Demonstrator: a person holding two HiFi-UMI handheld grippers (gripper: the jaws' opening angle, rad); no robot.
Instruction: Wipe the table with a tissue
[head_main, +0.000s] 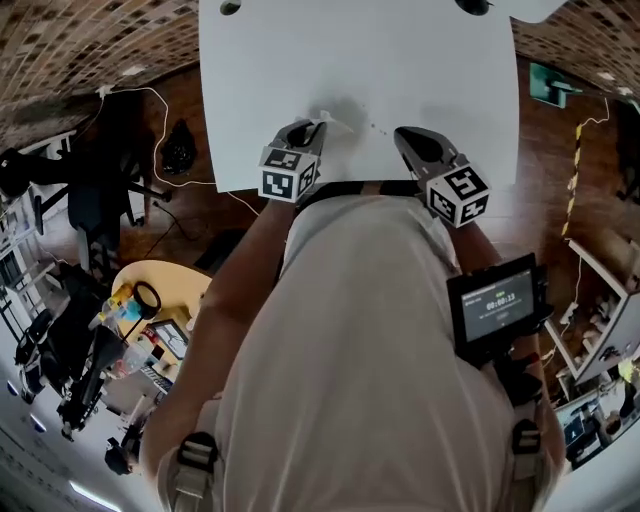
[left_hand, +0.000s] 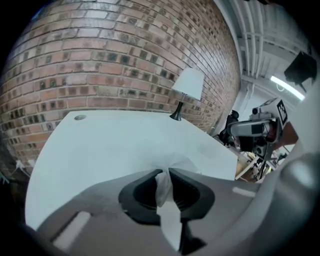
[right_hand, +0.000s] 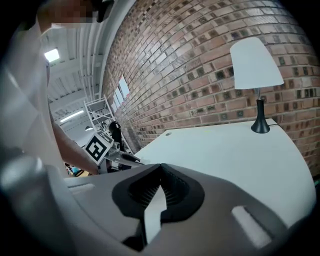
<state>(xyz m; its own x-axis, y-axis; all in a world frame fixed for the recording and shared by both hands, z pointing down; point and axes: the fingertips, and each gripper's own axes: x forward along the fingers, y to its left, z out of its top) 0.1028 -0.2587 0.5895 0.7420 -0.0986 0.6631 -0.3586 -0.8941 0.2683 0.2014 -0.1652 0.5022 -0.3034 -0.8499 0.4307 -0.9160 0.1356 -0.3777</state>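
The left gripper (head_main: 318, 127) (left_hand: 164, 173) is clenched on a white tissue (left_hand: 164, 189) (head_main: 333, 121). The pads pinch the tissue's middle, and its crumpled end sticks out past the jaw tips, just over the near edge of the white table (left_hand: 110, 145) (head_main: 360, 60). To its right, the right gripper (head_main: 402, 134) (right_hand: 160, 168) is closed with its jaw tips meeting and nothing between them, and it hangs above the same near edge. The two grippers are apart and do not touch. Beyond them the tabletop is bare up to a white-shaded lamp (right_hand: 256, 65) (left_hand: 188, 85) at the far edge, which stands against the brick wall (left_hand: 100, 55) (right_hand: 200, 75).
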